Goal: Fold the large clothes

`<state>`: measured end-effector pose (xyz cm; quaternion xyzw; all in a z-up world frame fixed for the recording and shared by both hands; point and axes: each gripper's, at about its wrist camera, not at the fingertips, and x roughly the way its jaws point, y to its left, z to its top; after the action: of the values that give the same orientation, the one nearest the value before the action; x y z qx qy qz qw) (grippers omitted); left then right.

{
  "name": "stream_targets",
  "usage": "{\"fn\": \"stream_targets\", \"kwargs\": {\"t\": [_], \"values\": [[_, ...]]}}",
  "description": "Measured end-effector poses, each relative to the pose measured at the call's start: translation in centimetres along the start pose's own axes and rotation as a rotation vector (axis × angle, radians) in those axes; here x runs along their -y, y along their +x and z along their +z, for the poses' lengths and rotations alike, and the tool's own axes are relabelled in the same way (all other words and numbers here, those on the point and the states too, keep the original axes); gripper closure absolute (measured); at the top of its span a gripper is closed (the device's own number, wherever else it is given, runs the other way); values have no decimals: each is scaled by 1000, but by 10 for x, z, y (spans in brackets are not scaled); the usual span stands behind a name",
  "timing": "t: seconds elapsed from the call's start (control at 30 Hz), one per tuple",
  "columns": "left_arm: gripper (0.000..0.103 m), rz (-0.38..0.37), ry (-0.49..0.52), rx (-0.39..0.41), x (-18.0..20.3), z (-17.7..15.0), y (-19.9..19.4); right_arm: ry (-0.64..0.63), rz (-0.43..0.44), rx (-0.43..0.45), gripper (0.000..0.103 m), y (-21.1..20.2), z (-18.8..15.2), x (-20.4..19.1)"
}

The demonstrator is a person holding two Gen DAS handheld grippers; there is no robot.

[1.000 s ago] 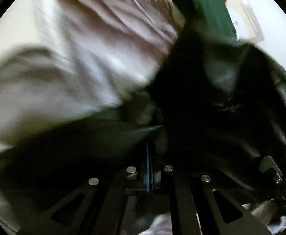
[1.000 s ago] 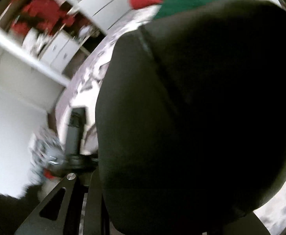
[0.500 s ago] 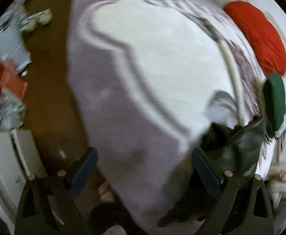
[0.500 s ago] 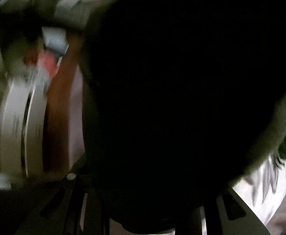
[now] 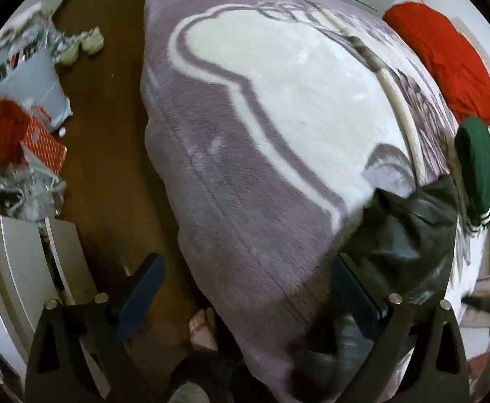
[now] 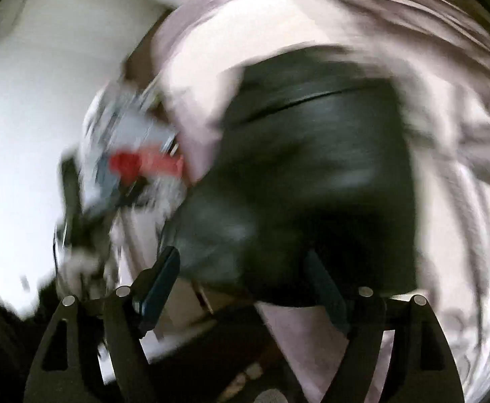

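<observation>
Garment of dark, slightly shiny fabric [image 5: 409,231] lies crumpled on the near right part of a bed, on a lilac and cream blanket [image 5: 278,117]. The left gripper [image 5: 248,292] hangs above the bed's edge with its jaws spread wide and holding nothing. In the blurred right wrist view the right gripper [image 6: 245,285] is also spread apart, the dark garment [image 6: 312,184] just ahead of its fingertips. Beyond lie a folded green garment [image 5: 476,168] and a red one [image 5: 443,60].
</observation>
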<state>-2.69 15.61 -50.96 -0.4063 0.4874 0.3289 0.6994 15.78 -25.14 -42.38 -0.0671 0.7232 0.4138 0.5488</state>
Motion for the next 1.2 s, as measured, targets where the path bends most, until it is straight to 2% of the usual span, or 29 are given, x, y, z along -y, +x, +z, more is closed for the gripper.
{"fn": "stream_targets", "kwargs": {"t": [0.07, 0.13, 0.17, 0.23, 0.3, 0.33, 0.4, 0.47, 0.53, 0.6, 0.7, 0.77, 0.83, 0.9, 0.93, 0.97, 1.0, 1.03, 1.1, 1.17, 1.2], "values": [[1, -10, 8, -10, 12, -5, 5, 77, -5, -11, 20, 17, 37, 38], [1, -14, -2, -40, 22, -13, 16, 121, 75, -82, 19, 43, 54, 83], [1, -13, -6, -55, 25, -16, 20, 134, 152, -139, 17, 59, 56, 103], [1, -6, -19, -83, 29, -22, 30, 158, 326, -241, 4, 98, 59, 117], [1, 6, -33, -99, 29, -26, 34, 159, 431, -322, 1, 124, 68, 127], [1, 13, -40, -102, 29, -26, 34, 142, 450, -318, 1, 129, 73, 124], [1, 38, -51, -94, 29, -27, 32, 110, 451, -260, 2, 138, 77, 114], [1, 61, -50, -79, 32, -25, 27, 115, 406, -182, 10, 133, 76, 103], [1, 79, -48, -53, 36, -19, 19, 174, 365, -95, 28, 116, 65, 99], [1, 90, -39, -28, 43, -14, 12, 229, 364, -15, 40, 101, 52, 97], [1, 91, -17, 14, 59, -6, -1, 404, 430, 151, 49, 75, 15, 103], [1, 80, 6, 40, 72, -2, -8, 530, 491, 263, 50, 61, -13, 111], [1, 65, 43, 67, 89, 0, -15, 671, 543, 418, 51, 27, -49, 132], [1, 47, 82, 78, 106, -2, -16, 816, 550, 573, 51, 3, -88, 155], [1, 34, 110, 74, 117, -4, -13, 866, 536, 614, 50, 1, -103, 161], [1, 28, 126, 65, 122, -6, -8, 899, 459, 617, 48, 0, -118, 169], [1, 18, 149, 41, 133, -11, 2, 911, 417, 578, 41, -1, -122, 180], [1, 4, 160, 14, 140, -15, 11, 935, 396, 498, 33, 9, -127, 187], [1, -52, 175, -59, 160, -29, 34, 948, 391, 322, 25, 25, -132, 204], [1, -99, 183, -123, 180, -43, 53, 900, 369, 252, 25, 19, -134, 204], [1, -125, 174, -149, 186, -48, 61, 858, 322, 227, 25, 9, -131, 202]]}}
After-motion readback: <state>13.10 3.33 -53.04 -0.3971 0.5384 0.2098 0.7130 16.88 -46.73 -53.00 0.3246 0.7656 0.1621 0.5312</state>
